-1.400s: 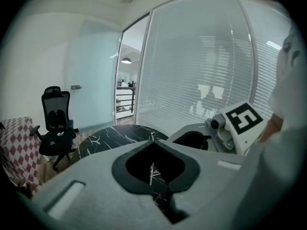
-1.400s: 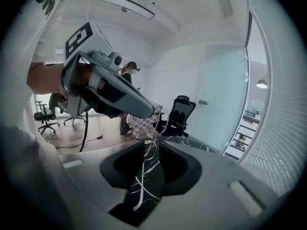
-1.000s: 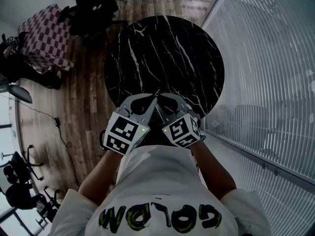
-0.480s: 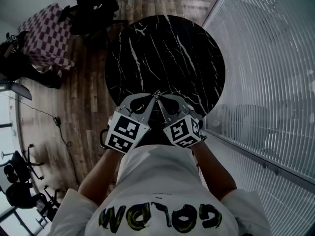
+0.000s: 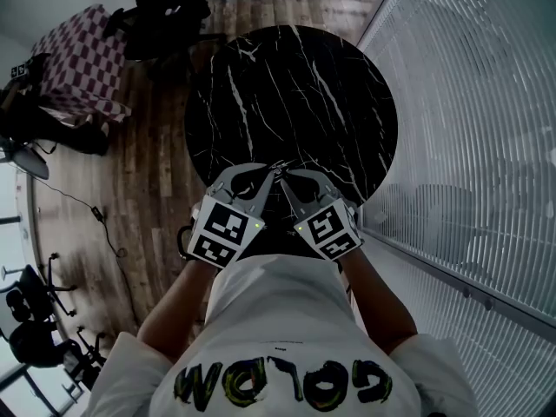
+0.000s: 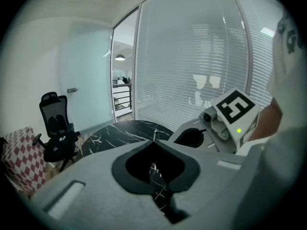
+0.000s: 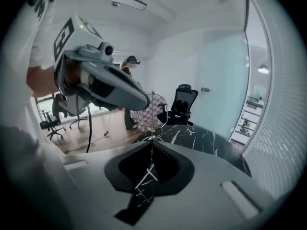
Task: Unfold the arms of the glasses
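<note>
Thin wire-framed glasses (image 7: 153, 110) hang in the air between my two grippers, over the near edge of the round black marble table (image 5: 295, 85). In the head view they are only a small glint (image 5: 278, 165) where the two tips meet. My left gripper (image 5: 270, 172) is shut on the wire, which shows between its jaws (image 6: 154, 169). My right gripper (image 5: 283, 176) has just been closing; its jaws now pinch a thin wire of the glasses at the tips (image 7: 152, 139). A lens loop stands just above them. How far the arms are folded I cannot make out.
A chequered cloth (image 5: 82, 59) and a black office chair (image 5: 165, 7) stand beyond the table on the wooden floor. Slatted blinds (image 5: 469, 146) run along the right side. More chairs (image 5: 35, 328) are at the lower left. A person (image 7: 130, 80) stands far off.
The right gripper's jaws have come together on the glasses' wire. Both grippers stay tip to tip in the same place, each rolled slightly.
</note>
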`<action>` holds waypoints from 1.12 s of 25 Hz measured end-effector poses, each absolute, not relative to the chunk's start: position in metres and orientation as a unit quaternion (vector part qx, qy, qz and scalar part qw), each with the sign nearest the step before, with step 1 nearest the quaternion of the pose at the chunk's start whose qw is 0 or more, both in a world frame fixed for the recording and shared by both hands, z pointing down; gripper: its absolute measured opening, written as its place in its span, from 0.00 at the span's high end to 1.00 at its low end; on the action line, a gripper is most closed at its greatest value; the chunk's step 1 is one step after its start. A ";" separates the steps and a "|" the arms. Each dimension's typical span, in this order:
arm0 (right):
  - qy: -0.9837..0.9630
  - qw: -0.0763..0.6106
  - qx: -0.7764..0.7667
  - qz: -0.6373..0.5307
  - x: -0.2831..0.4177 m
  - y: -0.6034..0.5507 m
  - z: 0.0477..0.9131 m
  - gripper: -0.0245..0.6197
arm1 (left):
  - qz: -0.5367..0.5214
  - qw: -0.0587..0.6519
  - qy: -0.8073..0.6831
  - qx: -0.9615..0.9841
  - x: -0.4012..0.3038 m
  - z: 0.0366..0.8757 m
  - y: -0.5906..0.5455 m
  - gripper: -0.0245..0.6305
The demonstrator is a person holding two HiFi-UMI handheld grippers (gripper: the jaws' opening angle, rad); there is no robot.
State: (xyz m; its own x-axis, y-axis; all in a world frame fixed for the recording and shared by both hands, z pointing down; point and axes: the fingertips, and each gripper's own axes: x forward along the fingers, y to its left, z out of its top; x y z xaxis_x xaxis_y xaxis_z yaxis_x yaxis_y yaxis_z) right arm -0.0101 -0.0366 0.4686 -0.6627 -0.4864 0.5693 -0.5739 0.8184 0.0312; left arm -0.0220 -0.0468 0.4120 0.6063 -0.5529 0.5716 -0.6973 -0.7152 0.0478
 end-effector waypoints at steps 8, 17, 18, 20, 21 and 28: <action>-0.922 0.212 0.267 0.186 -0.010 -0.030 0.466 0.95 | 0.238 0.124 -0.336 0.903 -0.012 0.406 -0.050 0.91; -0.924 0.193 0.265 0.196 -0.010 -0.034 0.459 0.95 | 0.223 0.123 -0.318 0.913 -0.008 0.413 -0.049 0.82; -0.924 0.191 0.264 0.197 -0.009 -0.034 0.459 0.95 | 0.225 0.121 -0.319 0.913 -0.008 0.417 -0.049 0.82; -0.925 0.187 0.262 0.200 -0.009 -0.035 0.458 0.95 | 0.229 0.116 -0.319 0.912 -0.009 0.423 -0.051 0.82; -0.926 0.185 0.261 0.201 -0.009 -0.035 0.457 0.95 | 0.232 0.113 -0.319 0.912 -0.010 0.426 -0.052 0.81; -0.931 0.175 0.249 0.202 -0.011 -0.035 0.451 0.95 | 0.272 0.085 -0.319 0.904 -0.013 0.446 -0.063 0.81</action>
State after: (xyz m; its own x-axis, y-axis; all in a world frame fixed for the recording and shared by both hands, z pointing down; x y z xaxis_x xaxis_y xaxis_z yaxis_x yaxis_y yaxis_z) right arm -0.0115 -0.0351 0.4514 -0.8156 -0.3924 0.4253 -0.5333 0.7950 -0.2891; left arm -0.0134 -0.0626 0.4465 0.6487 -0.5303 0.5459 -0.6231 -0.7819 -0.0192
